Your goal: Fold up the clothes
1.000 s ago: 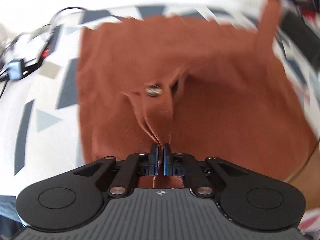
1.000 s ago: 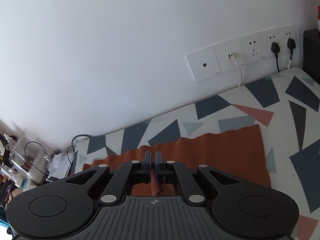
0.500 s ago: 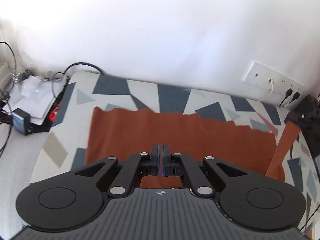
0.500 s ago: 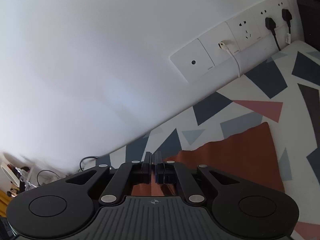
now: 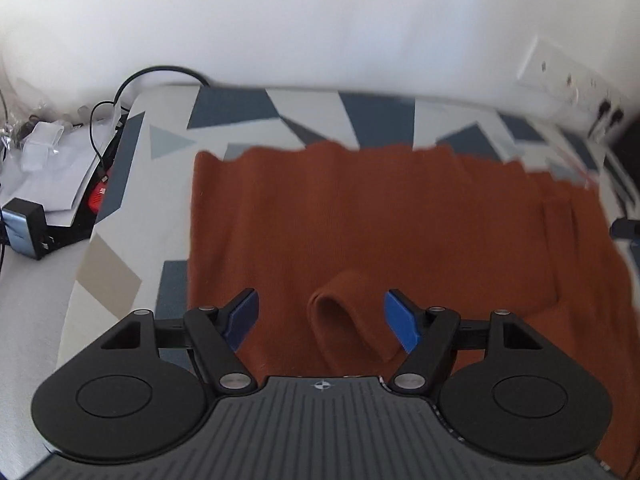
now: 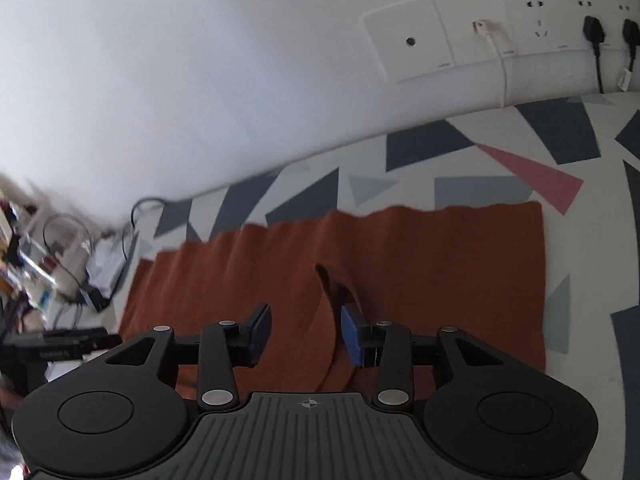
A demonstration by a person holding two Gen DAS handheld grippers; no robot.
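Left wrist view: the rust-brown garment (image 5: 400, 216) lies spread on a bed cover with grey and blue triangles (image 5: 168, 140), its far edge running straight near the wall.
Clutter at left: a cable, papers and a small charger (image 5: 24, 228) sit beyond the bed's left edge, well apart from the cloth.
Left claw (image 5: 320, 318): spread wide, its jaws having just been opening; a raised pucker of cloth (image 5: 344, 320) stands between the blue pads (image 5: 400, 324) but neither pad presses on it.
Right wrist view: the same garment (image 6: 420, 264) reaches squarely to its right-hand edge, flat apart from one ridge (image 6: 336, 288).
Right claw (image 6: 306, 334): partly spread, jaws also just opening; the ridge rises beside the right pad (image 6: 354, 340), and nothing is pinched.
Wall sockets (image 6: 540, 32): above the bed's far side, clear of the work.
Done so far: judging by the tidy rectangle, a fold looks laid down and both claws appear to have let go.
Left to do: probably smoothing the two puckers and at least one further fold to make it compact.
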